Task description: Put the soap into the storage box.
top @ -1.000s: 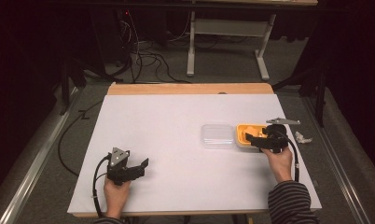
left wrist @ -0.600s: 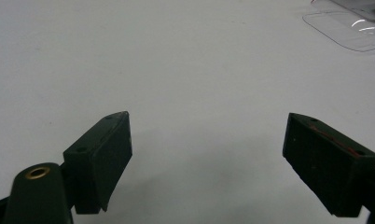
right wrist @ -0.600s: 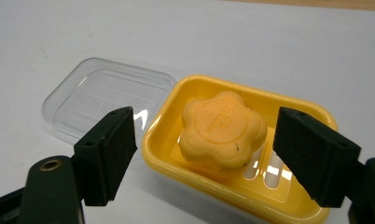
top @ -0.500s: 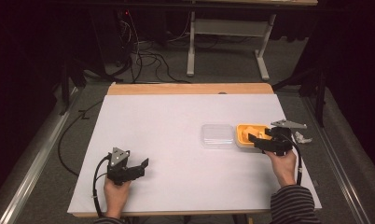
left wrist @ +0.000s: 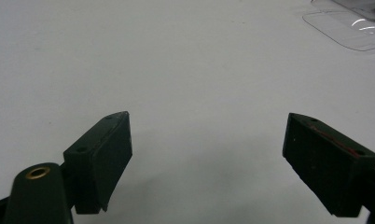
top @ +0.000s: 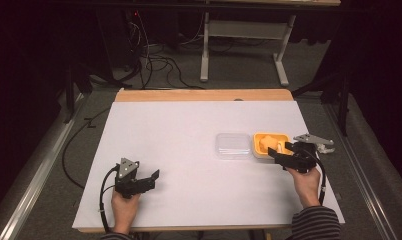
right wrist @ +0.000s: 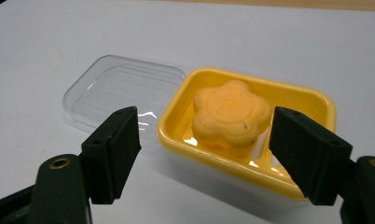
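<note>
Gaping both: right claw hides tray corner; left claw empty.

A pale orange flower-shaped soap sits in a yellow rectangular plastic dish, beside a clear plastic lid, on the white table.

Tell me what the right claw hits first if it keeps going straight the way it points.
Most likely the yellow soap dish: the open right claw points at its near rim, with the flower-shaped soap just beyond. Its height above the rim is unclear.
</note>
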Action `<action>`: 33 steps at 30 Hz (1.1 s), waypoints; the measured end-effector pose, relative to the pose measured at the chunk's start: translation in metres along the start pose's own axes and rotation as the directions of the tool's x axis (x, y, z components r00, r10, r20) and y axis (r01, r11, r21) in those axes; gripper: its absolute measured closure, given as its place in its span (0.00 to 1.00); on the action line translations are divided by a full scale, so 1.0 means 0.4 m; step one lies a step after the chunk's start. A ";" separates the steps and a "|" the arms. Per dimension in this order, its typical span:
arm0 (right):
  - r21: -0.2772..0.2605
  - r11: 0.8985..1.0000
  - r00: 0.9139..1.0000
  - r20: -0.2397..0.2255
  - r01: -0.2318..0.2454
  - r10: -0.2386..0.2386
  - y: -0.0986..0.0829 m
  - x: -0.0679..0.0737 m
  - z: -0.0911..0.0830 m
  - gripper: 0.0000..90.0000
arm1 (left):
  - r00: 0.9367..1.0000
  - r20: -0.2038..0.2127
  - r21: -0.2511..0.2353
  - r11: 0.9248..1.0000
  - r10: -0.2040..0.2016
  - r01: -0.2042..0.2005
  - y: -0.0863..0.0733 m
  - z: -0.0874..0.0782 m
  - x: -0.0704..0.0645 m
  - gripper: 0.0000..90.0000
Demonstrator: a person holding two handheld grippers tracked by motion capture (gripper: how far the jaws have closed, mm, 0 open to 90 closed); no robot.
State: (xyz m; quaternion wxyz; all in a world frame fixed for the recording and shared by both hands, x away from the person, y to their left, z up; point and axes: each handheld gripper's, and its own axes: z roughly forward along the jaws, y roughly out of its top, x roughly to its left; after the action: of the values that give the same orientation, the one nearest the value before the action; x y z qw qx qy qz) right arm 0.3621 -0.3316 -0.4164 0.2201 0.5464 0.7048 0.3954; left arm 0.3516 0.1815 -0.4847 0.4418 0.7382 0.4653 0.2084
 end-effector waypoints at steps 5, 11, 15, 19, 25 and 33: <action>-0.011 1.000 1.000 -0.010 0.009 -0.009 -0.015 0.008 -0.013 0.28 | 1.000 -0.001 0.000 1.000 0.000 0.000 0.000 0.000 0.000 0.18; -0.021 1.000 1.000 -0.016 -0.004 0.004 -0.026 0.010 -0.019 0.28 | 1.000 0.000 0.001 1.000 -0.001 0.001 0.000 0.001 0.000 0.18; -0.037 0.999 1.000 -0.030 -0.009 0.008 -0.033 0.016 -0.031 0.28 | 1.000 -0.002 0.001 1.000 0.000 0.000 0.000 0.001 -0.001 0.18; -0.048 0.999 0.999 -0.036 -0.004 0.003 -0.037 0.020 -0.040 0.28 | 1.000 0.000 0.002 1.000 -0.002 0.002 0.000 0.000 0.000 0.18; -0.059 0.998 0.999 -0.044 0.004 -0.007 -0.049 0.030 -0.050 0.28 | 1.000 0.001 0.002 1.000 -0.004 0.004 0.000 0.001 0.000 0.18; -0.064 0.998 0.998 -0.056 0.009 -0.013 -0.063 0.040 -0.055 0.28 | 1.000 0.001 0.000 1.000 -0.006 0.006 0.000 0.000 0.001 0.18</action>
State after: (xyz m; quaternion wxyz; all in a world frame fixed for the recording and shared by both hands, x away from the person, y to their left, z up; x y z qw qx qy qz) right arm 0.3260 -0.3258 -0.4217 0.2196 0.5240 0.7007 0.4315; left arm 0.3518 0.1817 -0.4847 0.4425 0.7369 0.4673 0.2069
